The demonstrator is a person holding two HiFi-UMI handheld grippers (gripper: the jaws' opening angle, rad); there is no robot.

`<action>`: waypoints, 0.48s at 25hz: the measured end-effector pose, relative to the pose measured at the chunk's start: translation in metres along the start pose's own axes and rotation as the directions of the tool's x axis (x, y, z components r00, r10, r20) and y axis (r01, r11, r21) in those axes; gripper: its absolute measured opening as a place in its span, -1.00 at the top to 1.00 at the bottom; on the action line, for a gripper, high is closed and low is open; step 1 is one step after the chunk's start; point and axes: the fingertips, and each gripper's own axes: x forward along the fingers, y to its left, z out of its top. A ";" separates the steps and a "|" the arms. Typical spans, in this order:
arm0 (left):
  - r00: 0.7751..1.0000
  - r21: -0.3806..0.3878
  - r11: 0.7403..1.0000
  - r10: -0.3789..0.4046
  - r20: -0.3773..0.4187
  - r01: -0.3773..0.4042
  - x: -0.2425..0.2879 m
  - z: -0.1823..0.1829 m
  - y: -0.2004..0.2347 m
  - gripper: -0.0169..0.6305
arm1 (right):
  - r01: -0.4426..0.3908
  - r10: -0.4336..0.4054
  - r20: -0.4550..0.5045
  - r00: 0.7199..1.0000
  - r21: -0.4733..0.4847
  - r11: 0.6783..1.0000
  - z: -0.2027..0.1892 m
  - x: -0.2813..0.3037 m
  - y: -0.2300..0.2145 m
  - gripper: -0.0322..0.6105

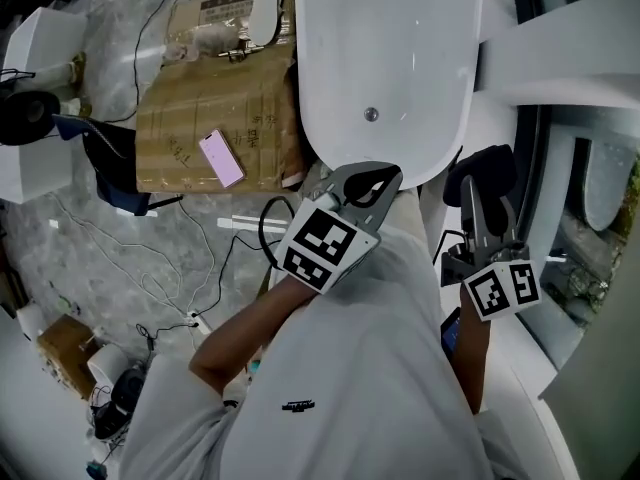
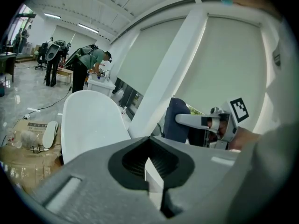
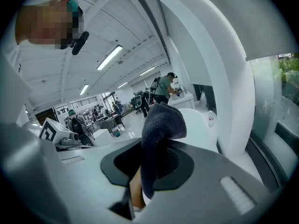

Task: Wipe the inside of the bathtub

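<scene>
The white bathtub [image 1: 385, 58] lies ahead of me in the head view, its drain [image 1: 371, 114] near the close end. My left gripper [image 1: 378, 180] hovers at the tub's near rim, shut with nothing in it. In the left gripper view the jaws [image 2: 150, 164] meet, and the tub [image 2: 88, 120] stands beyond them. My right gripper [image 1: 478, 218] is to the right of the tub, outside it, shut on a dark blue cloth [image 1: 482, 173]. The cloth [image 3: 161, 122] sticks up from between the right jaws [image 3: 149, 171] and droops over at its top.
Flattened cardboard [image 1: 215, 118] with a pink phone [image 1: 222, 158] on it lies on the floor left of the tub. Cables [image 1: 150, 268] trail across the grey floor. A white ledge and window frame [image 1: 560, 38] run along the right. People [image 2: 91, 66] stand far off.
</scene>
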 end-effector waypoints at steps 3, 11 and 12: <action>0.999 -0.016 0.999 0.037 0.007 -0.037 0.019 0.008 0.007 0.96 | -0.032 0.032 -0.016 0.999 -0.010 0.999 0.012 0.013 -0.019 0.76; 0.991 -0.085 0.987 0.137 -0.002 -0.136 0.075 0.024 0.022 0.96 | -0.162 0.156 -0.117 0.981 -0.045 0.986 0.040 0.058 -0.071 0.76; 0.989 -0.096 0.985 0.147 -0.004 -0.147 0.081 0.025 0.025 0.96 | -0.174 0.167 -0.129 0.978 -0.048 0.984 0.041 0.065 -0.079 0.76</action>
